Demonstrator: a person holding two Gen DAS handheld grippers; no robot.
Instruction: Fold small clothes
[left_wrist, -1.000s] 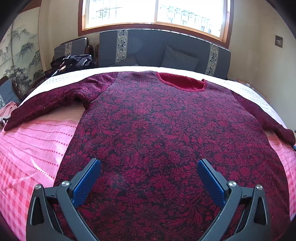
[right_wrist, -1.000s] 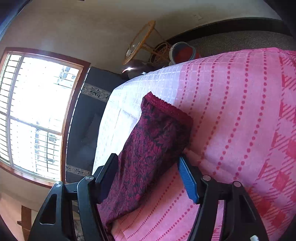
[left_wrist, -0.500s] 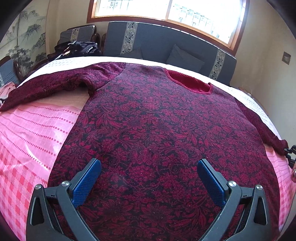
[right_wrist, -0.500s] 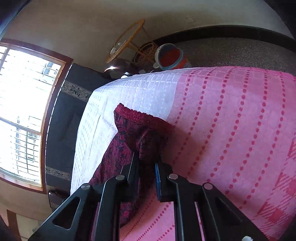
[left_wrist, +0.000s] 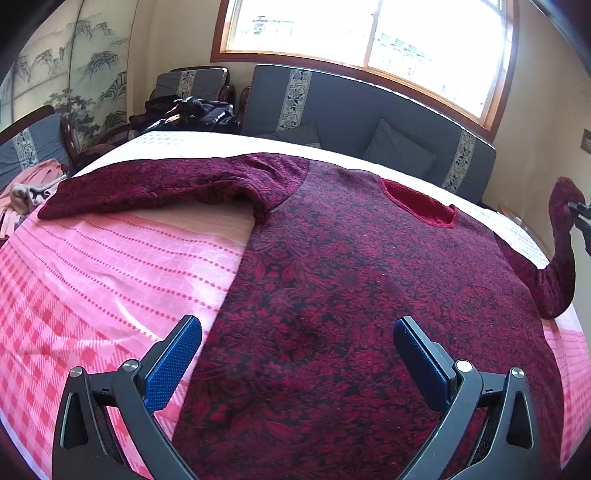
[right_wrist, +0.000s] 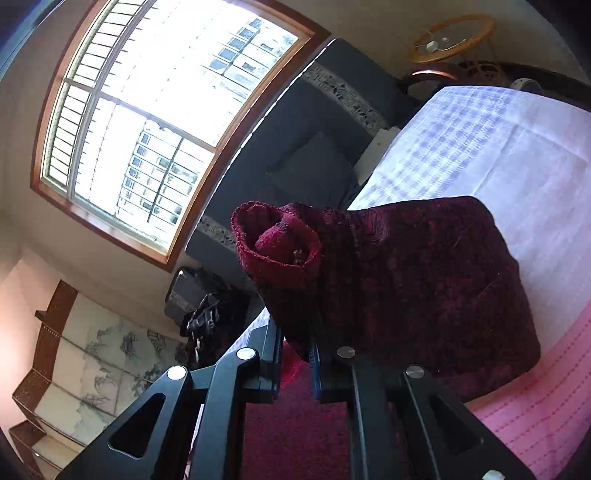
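Note:
A dark red flower-patterned sweater (left_wrist: 354, 280) lies flat on a pink checked bed cover (left_wrist: 110, 266). Its left sleeve (left_wrist: 147, 188) stretches out to the left on the bed. The right sleeve (left_wrist: 563, 236) is lifted off the bed, its cuff (right_wrist: 275, 242) held up in the air by my right gripper (right_wrist: 295, 349), which is shut on the sleeve just below the cuff. That gripper also shows at the right edge of the left wrist view (left_wrist: 581, 218). My left gripper (left_wrist: 295, 350) hovers open over the sweater's lower body, with nothing between its blue pads.
A grey sofa (left_wrist: 369, 110) with cushions stands behind the bed under a large window (left_wrist: 369, 40). A pile of dark clothes (left_wrist: 192, 114) rests on a chair at the back left. Pink cloth (left_wrist: 29, 184) lies off the left edge. A round wicker table (right_wrist: 450, 37) stands beyond the bed.
My right gripper closed on the right sleeve near the cuff and lifted it off the bed, rolling as it rose. My left gripper drifted left over the sweater and stayed open.

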